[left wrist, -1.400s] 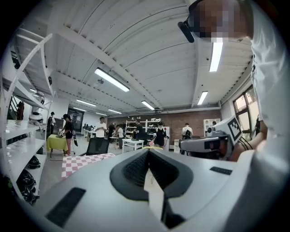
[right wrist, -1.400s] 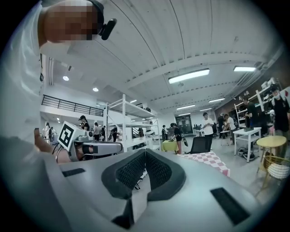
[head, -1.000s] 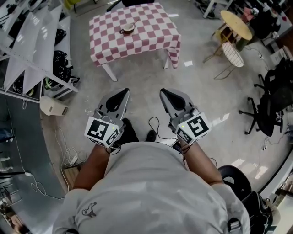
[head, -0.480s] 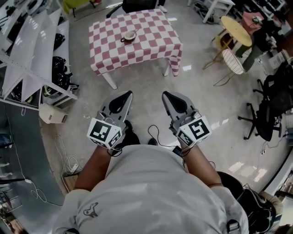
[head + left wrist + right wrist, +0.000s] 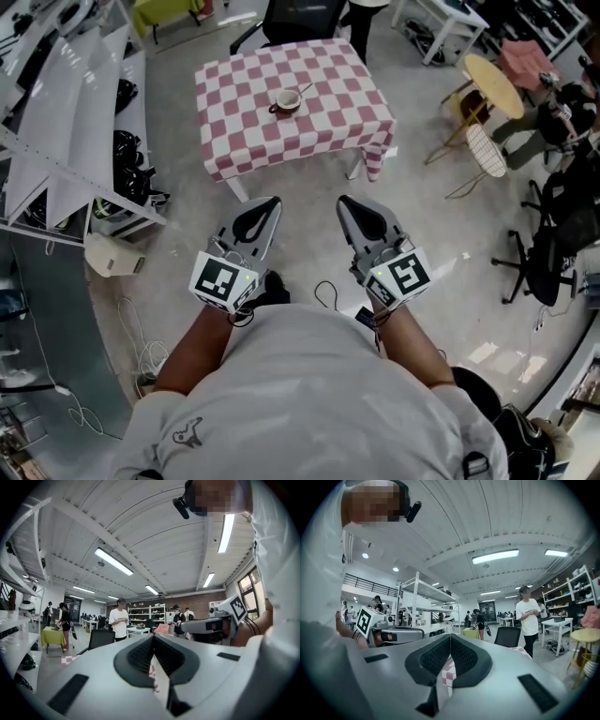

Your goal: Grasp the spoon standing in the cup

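Left gripper (image 5: 271,201) and right gripper (image 5: 344,201) both pressed together, empty, well short of the cup (image 5: 286,100) holding the spoon (image 5: 303,91) on the tabletop (image 5: 328,70), likely parked so for the walk-up.

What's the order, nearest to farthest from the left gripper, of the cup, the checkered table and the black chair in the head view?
1. Checkered table, near edge just ahead of the left gripper.
2. Cup, on the table, toward its far side.
3. Black chair, beyond the table's far edge.
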